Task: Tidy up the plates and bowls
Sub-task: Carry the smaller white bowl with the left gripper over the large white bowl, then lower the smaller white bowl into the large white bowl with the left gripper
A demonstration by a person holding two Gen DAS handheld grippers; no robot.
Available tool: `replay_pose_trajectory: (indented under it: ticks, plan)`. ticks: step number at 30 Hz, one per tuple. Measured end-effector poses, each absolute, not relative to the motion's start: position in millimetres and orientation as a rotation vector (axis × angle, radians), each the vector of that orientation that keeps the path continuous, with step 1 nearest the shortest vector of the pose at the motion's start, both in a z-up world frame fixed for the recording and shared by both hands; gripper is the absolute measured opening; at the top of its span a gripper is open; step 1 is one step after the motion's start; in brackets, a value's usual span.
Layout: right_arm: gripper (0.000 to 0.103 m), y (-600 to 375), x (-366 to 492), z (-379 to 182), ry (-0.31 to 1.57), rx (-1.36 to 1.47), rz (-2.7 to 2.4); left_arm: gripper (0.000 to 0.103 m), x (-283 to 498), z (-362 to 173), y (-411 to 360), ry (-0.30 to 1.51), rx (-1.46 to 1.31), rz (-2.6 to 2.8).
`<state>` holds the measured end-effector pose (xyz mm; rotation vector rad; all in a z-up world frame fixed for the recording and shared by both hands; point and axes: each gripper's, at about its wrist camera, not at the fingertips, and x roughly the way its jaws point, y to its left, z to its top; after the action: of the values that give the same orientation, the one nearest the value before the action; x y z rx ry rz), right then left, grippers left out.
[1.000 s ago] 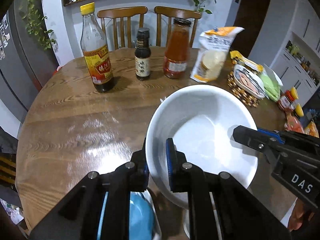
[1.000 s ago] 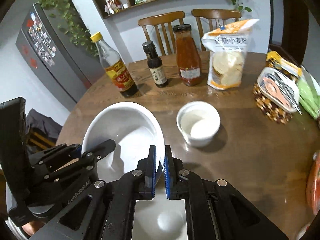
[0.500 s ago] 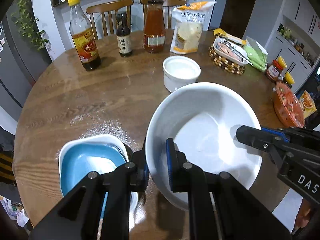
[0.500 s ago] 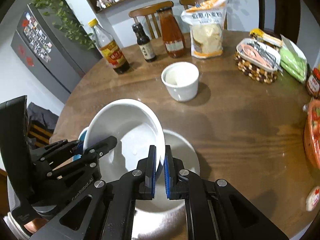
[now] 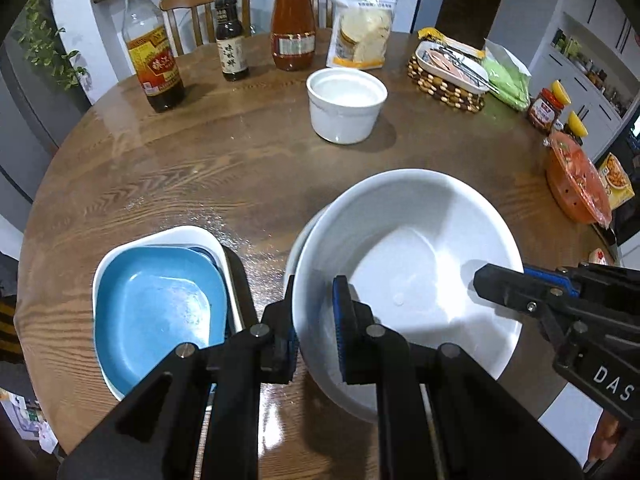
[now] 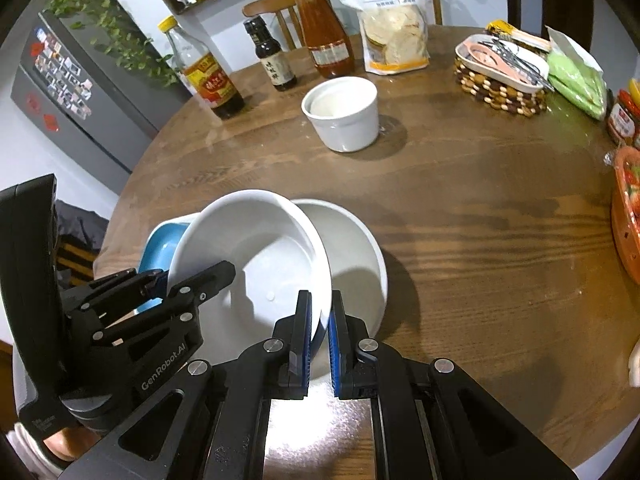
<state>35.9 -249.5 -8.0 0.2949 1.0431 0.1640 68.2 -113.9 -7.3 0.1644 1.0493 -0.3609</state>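
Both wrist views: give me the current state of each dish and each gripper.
Large white bowl: tilted, held at opposite rims.
White plate: flat on table, beneath bowl.
Blue dish: nested in white dish.
Small white bowl: upright, apart.
Left gripper: clamping bowl rim.
Right gripper: clamping bowl rim.

The left gripper [image 5: 316, 320] fills the lower middle of its own view, pointing steeply down, its black fingers [image 5: 280, 340] with blue pads clamped on the near rim of the white bowl [image 5: 404, 272], one inside and one outside the wall. The right gripper [image 6: 319, 336] sits low and central in its own view, likewise angled down, its fingers [image 6: 298, 344] pinched tight on the opposite rim of that bowl. Each gripper also shows in the other's view: the right one at the lower right edge, the left one at the lower left. A bit of hand [image 6: 64, 446] shows at the bottom left corner.
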Motion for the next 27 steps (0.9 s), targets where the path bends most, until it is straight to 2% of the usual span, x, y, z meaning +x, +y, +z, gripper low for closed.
replay_pose_trajectory:
  ticks: [15, 27]
  plan:
    - [0.010, -247, 37, -30, 1.097, 0.275, 0.119, 0.016, 75, -30, -121, 1.099, 0.193, -0.370]
    - [0.010, -245, 35, -31, 1.095, 0.272, 0.102, 0.017, 73, -31, -127, 1.071, 0.250, -0.375]
